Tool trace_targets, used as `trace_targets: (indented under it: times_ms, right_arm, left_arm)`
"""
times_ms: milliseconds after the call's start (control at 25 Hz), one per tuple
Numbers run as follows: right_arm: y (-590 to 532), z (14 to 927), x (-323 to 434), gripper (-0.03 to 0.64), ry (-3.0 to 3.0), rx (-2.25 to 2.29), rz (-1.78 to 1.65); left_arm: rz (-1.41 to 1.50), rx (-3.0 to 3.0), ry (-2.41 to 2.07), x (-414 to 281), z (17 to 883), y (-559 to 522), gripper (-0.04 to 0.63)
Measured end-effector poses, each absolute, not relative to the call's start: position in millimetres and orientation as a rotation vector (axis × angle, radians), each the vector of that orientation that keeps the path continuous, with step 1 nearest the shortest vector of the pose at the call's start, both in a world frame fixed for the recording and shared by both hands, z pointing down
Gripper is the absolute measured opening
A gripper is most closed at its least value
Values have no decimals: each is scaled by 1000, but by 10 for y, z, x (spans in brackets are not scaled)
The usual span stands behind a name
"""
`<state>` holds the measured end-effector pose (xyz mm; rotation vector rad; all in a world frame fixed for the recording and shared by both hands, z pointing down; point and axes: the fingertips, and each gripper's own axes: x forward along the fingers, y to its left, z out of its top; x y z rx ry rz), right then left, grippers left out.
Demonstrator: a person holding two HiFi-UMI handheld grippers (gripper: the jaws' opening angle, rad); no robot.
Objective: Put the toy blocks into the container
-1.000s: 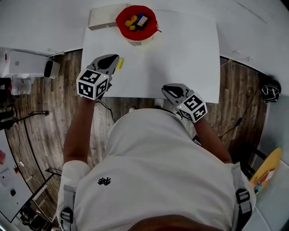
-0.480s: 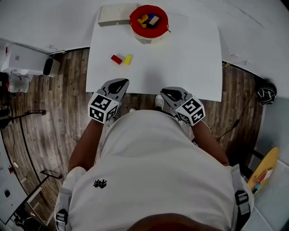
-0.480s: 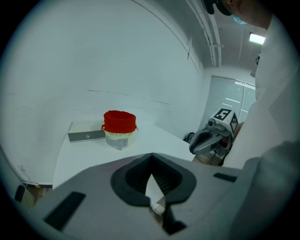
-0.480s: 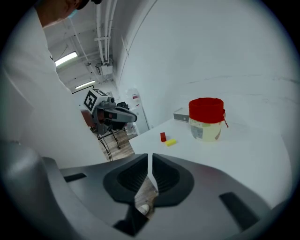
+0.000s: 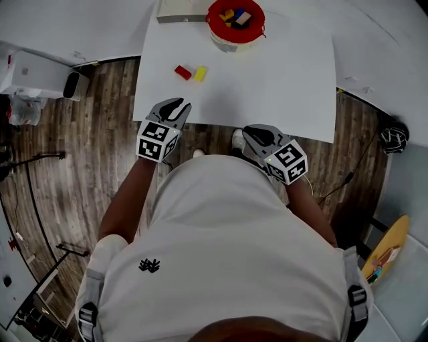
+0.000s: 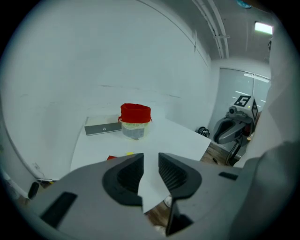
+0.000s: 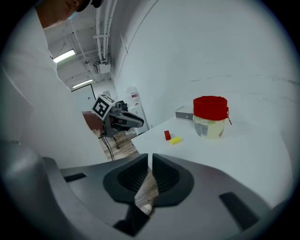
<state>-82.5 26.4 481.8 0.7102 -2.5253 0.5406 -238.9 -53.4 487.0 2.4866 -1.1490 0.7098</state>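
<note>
The container (image 5: 235, 20), a pale tub with a red rim, stands at the table's far edge and holds several blocks. A red block (image 5: 182, 72) and a yellow block (image 5: 200, 73) lie side by side on the white table (image 5: 281, 73), left of middle. My left gripper (image 5: 175, 107) hovers at the near table edge, short of those two blocks; its jaws have just been opening and nothing is between them. My right gripper (image 5: 251, 133) sits shut and empty off the near edge. The right gripper view shows the red block (image 7: 167, 135), the yellow block (image 7: 176, 140) and the container (image 7: 210, 117).
A flat grey box (image 5: 180, 10) lies left of the container. Wooden floor (image 5: 100, 133) surrounds the table, with cables and a white appliance (image 5: 30, 73) at the left. The person's torso fills the lower part of the head view.
My left gripper drew back from the yellow block to the near table edge, and its jaws parted. The red and yellow blocks now lie in plain view. The right gripper shifted slightly.
</note>
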Motion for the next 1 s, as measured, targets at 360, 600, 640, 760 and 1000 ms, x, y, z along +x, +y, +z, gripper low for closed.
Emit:
trace_targets:
  times_ms: [360, 600, 640, 760, 1000]
  right_arm:
    - [237, 4841, -619, 31, -2471, 770, 563]
    - [185, 4827, -399, 31, -2439, 832, 572]
    - [170, 4829, -369, 31, -2435, 845, 578]
    - [141, 4848, -291, 31, -2426, 875, 591]
    - [192, 4865, -138, 31, -2393, 910, 614]
  left_arm:
    - [884, 2418, -1216, -2741, 5430, -1248, 213]
    - [975, 2380, -1168, -2791, 5814, -1567, 276]
    - [997, 2373, -1153, -2799, 5879, -1617, 292]
    - [1058, 2356, -1137, -2836, 6019, -1784, 316]
    - [1121, 2323, -1075, -2801, 6234, -1907, 354]
